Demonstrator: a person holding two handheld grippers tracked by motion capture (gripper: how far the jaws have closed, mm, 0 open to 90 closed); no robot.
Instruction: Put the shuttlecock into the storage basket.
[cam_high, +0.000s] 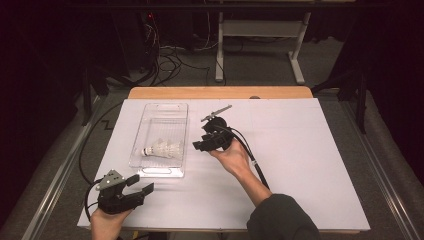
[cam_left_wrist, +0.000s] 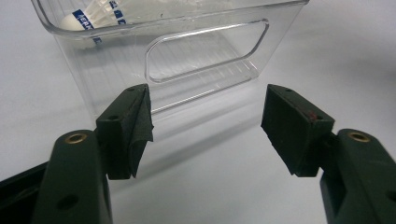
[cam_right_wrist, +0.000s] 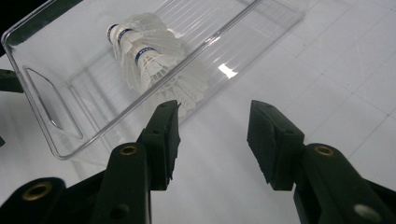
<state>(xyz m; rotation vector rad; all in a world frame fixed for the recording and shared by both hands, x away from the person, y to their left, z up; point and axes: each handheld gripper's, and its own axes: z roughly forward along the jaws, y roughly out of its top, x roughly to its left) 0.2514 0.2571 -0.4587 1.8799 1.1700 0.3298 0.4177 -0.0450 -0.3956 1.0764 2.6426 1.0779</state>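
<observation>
- Spanning most of the frame from above, white table sheet (cam_high: 300, 165), bare apart from a single bin and the two tools.
- Lying lengthwise left of centre, clear plastic bin (cam_high: 146, 131), handle cutouts at both short ends, near wall just ahead of the left tool.
- Holding beside the bin's right wall, right gripper (cam_high: 201, 145), jaws parted about halfway with nothing between them, pointed at the bin from outside.
- Resting near the table's front left corner, left gripper (cam_high: 141, 184), jaws spread wide and empty, aimed at the bin's near handle cutout (cam_left_wrist: 205, 51).
- Nested together inside the bin toward its near end, shuttlecocks (cam_high: 161, 148), white feathers, blue-banded corks (cam_right_wrist: 122, 34) pointing left in the high view; exact count hard to tell, looks like two stacked.
- Risk, judged: catching the thin bin wall with a jaw tip on the way out or back in, tipping or sliding the light bin and rolling the shuttlecocks.
- Risk, judged: crushing feathers if closed on the skirt rather than the cork.
- Risk, judged: pulling the nested pair apart unevenly, dropping one outside.
</observation>
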